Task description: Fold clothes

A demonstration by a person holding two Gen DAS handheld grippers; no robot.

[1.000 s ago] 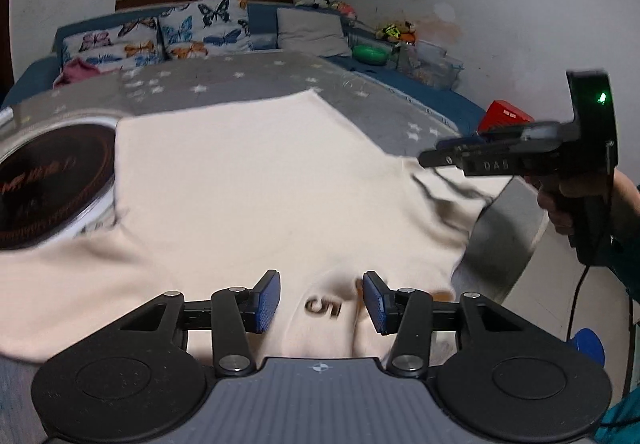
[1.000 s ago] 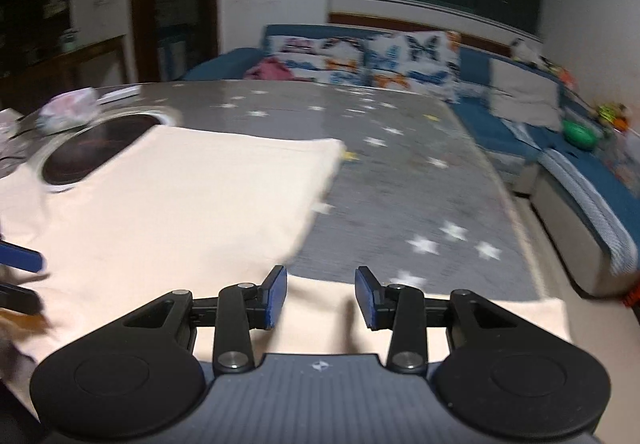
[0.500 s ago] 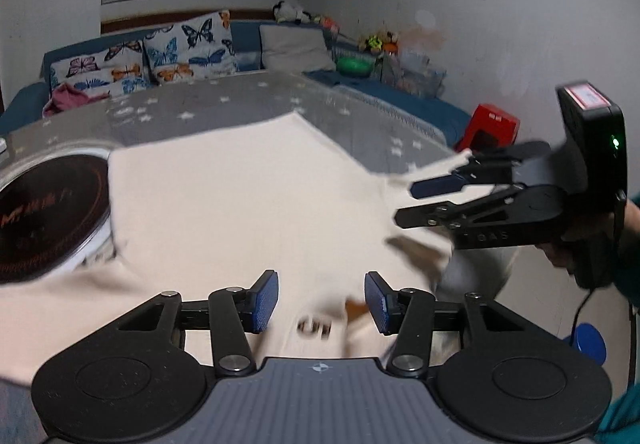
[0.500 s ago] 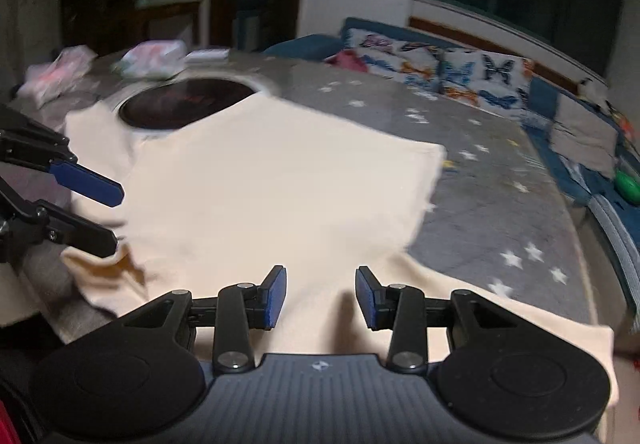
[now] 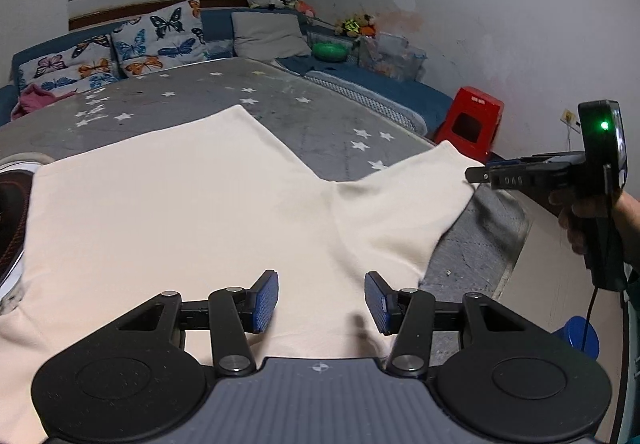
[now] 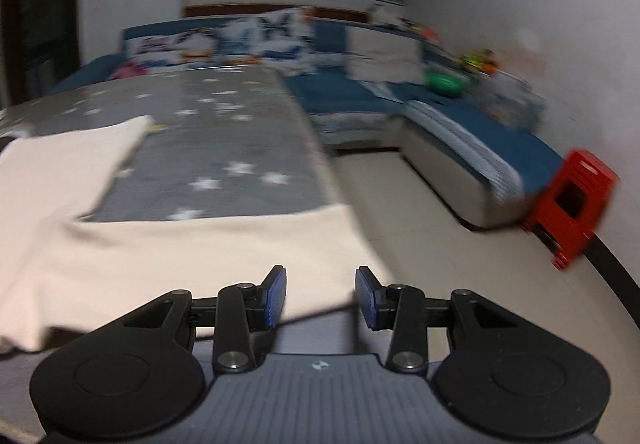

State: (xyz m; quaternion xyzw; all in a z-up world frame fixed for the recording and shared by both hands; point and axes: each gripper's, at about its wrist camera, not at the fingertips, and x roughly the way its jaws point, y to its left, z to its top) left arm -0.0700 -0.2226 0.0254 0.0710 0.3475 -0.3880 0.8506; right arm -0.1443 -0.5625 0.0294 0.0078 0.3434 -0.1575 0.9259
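While both pairs of tongs stand open with nothing between their blue pads, a cream shirt (image 5: 180,211) lies spread just under and ahead of them on a grey cloth with white stars (image 5: 304,115) that covers the table. Directly below the left tongs (image 5: 321,300) sits the near edge of the shirt, and its body stretches away forward and to their left, flat. Off to their right, one sleeve (image 5: 404,203) reaches out toward the table's edge, its tip close by the nose of the right tongs (image 5: 480,175), seen there side-on in a hand (image 5: 580,215); whether they touch cannot be told. From the right tongs' (image 6: 320,296) own blurred camera, the same sleeve (image 6: 208,256) runs across beneath and to the left of their pads. Ahead and left of the left tongs, a round black plate (image 5: 10,219) peeks out from beneath the shirt. Farther right stands a red stool (image 5: 472,123) by the wall. Beyond the table runs a blue sofa (image 5: 384,87) with butterfly cushions (image 5: 156,39).
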